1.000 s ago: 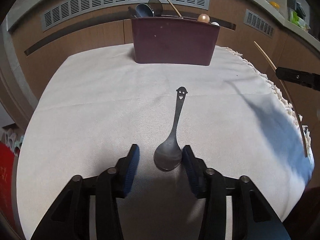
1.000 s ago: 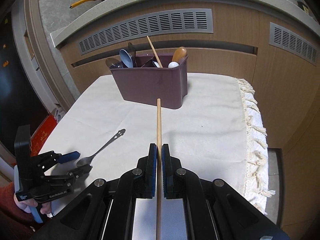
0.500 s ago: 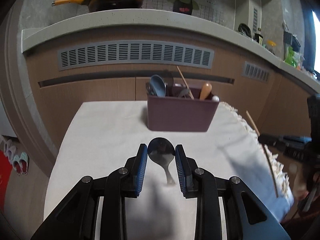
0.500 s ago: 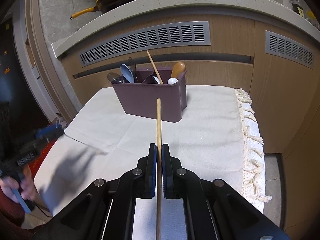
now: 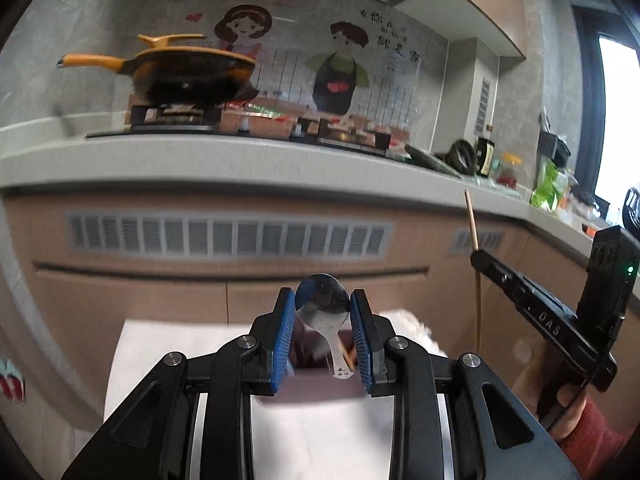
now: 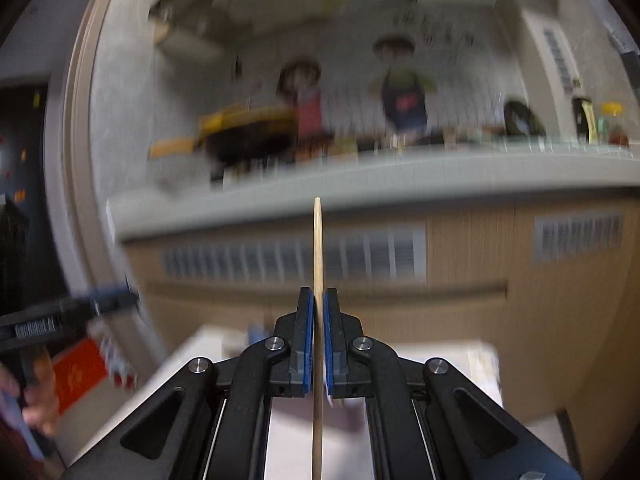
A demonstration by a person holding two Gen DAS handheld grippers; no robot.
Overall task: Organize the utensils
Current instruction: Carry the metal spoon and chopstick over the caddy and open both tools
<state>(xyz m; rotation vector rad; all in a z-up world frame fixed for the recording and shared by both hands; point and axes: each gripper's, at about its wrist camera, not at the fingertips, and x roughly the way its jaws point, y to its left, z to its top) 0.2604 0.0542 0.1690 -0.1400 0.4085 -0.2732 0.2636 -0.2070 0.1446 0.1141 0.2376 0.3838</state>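
- Left wrist view: the left gripper clamps a metal spoon by its bowl, blue pads pressing on either side; the bowl stands up above the fingertips and the handle hangs down between the fingers, its cut-out end lowest.
- Directly below and behind the spoon sits the dark maroon utensil holder, on a table covered by a white cloth; the holder's contents are mostly hidden by the gripper and blurred.
- At the right edge the right gripper pinches a wooden chopstick, which runs upright above and below its tip; a hand in a red sleeve holds that tool.
- Behind, a yellow-handled pan sits on the stove atop a grey countertop.
- Right wrist view, heavily blurred: the right gripper is clenched on the chopstick, which runs straight up the middle, its end reaching past the pads toward the countertop.
- At the left edge the left gripper shows as a dark blurred shape with blue tips; what it carries cannot be made out here.
- The cloth-covered table lies below the fingers.
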